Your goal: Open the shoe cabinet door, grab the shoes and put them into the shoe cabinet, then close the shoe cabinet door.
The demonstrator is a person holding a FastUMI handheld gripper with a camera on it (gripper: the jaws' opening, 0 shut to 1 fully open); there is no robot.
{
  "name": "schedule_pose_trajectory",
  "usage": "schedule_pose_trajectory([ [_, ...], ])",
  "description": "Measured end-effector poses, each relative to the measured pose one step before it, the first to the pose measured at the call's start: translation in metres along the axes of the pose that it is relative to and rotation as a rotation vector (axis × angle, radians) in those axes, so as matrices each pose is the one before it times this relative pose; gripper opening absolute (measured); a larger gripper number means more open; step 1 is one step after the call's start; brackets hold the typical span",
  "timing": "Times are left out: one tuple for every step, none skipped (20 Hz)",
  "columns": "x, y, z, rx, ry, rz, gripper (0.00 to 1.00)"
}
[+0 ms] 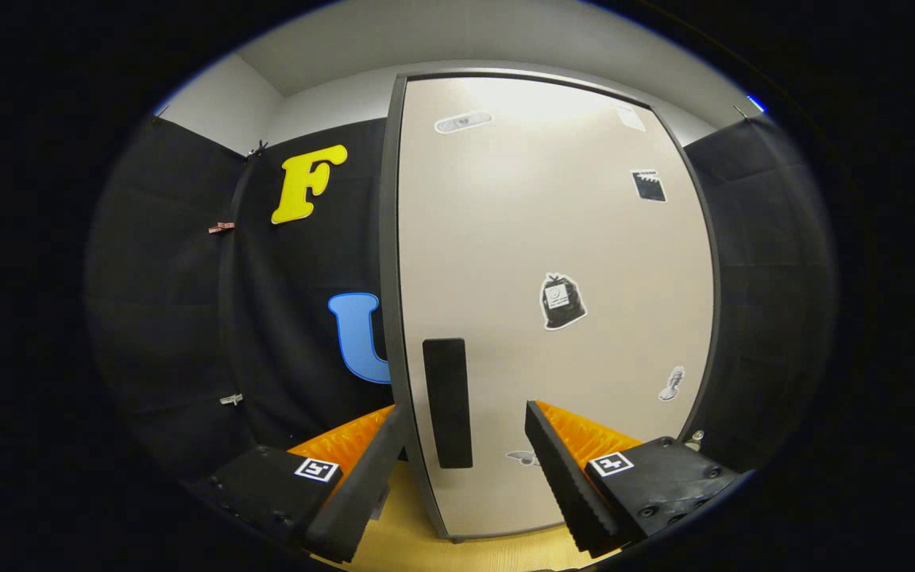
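The tongs stand spread and empty before the shut shoe cabinet door; its upright dark handle lies just ahead between the fingers, probably not yet touched.

Black cloth hangs all around as the booth's wall. Small clips pin the cloth on the left side. Above the cloth there is a plain white wall, and over that a pale ceiling. The room is lit from above, and a bright patch of light shines near the top. Down low, the floor is light wood, yellowish in colour.
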State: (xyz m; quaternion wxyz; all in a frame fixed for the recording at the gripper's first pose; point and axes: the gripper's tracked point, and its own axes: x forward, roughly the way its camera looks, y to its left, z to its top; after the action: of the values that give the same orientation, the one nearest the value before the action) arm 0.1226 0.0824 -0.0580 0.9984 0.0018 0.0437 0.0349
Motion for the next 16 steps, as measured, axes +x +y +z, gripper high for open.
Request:
schedule_pose_trajectory([
  [0.008, 0.00024, -0.00483, -0.00166, 0.01269, -0.00411, 0.98],
  [0.00762, 0.0004, -0.0043, -0.00082, 0.01028, -0.00447, 0.98],
  [0.00704, 0.00036, -0.00373, 0.00167, 0.01071, -0.0041, 0.98],
  [0.00567, 0.00038, -0.00336, 0.00174, 0.00863, -0.00269, 0.98],
  [0.00504, 0.00014, -0.00187, -0.00027, 0.00461, -0.00534, 0.98],
  [0.00394, -0.00033, -0.0015, -0.00094, 0.00214, -0.00703, 0.98],
  [0.00441, 0.00168, -0.00095, 0.00169, -0.0008, 0.00299, 0.98],
  [0.00249, -0.00042, -0.00008, 0.00121, -0.00224, -0.00542, 0.93],
  [0.0014, 0.00036, -0.00027, -0.00009, -0.00177, -0.00511, 0.89],
  [0.00175, -0.00003, 0.00003, -0.00149, -0.00213, -0.00456, 0.85],
  [-0.00087, 0.00015, -0.00025, -0.00011, 0.00152, -0.00119, 0.85],
  [0.00174, -0.00024, -0.00134, 0.00067, 0.00037, -0.00474, 0.84],
  [-0.00094, 0.0032, 0.00258, 0.00378, -0.00352, 0.00948, 0.65],
  [0.00154, -0.0028, -0.00037, -0.00662, -0.00281, -0.01226, 0.46],
  [-0.0005, 0.00225, -0.00082, -0.00588, -0.0042, 0.0093, 0.47],
  [0.0023, -0.0001, 0.00209, -0.00377, -0.00272, -0.00322, 0.49],
])
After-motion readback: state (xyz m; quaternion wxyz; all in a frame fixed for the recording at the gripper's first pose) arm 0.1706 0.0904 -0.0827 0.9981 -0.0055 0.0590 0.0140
